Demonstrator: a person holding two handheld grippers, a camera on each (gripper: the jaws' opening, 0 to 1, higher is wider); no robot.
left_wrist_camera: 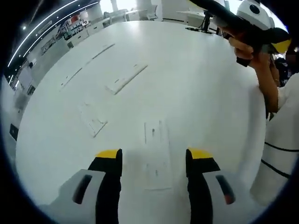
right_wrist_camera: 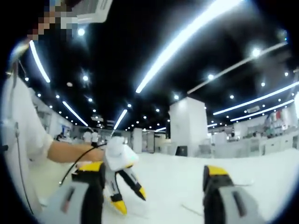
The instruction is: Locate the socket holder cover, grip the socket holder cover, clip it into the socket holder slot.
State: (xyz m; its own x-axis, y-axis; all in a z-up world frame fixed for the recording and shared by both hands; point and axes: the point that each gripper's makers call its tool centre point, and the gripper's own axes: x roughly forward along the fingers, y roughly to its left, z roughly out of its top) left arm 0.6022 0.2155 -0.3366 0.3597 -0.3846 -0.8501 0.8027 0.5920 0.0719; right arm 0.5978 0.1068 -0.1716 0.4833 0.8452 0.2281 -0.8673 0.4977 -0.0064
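Note:
A flat white rectangular part with a narrow slot (left_wrist_camera: 156, 142) lies on the white table (left_wrist_camera: 196, 88), right ahead of my left gripper (left_wrist_camera: 154, 156). That gripper is open, its yellow-tipped jaws standing either side of the part's near end without touching it. Further left lie a short white piece (left_wrist_camera: 93, 122) and a long white strip (left_wrist_camera: 126, 78). I cannot tell which is the cover. My right gripper (right_wrist_camera: 154, 170) is open and empty, raised and looking across the room. A hand holds it at the top right (left_wrist_camera: 273, 42). The left gripper (right_wrist_camera: 131, 198) also appears, angled down at the table.
Two thin white strips (left_wrist_camera: 100, 51) (left_wrist_camera: 70, 77) rest at the far left of the table. A person in white (left_wrist_camera: 280, 135) stands at the table's right edge. Benches and a white pillar (right_wrist_camera: 187, 126) fill the room beyond.

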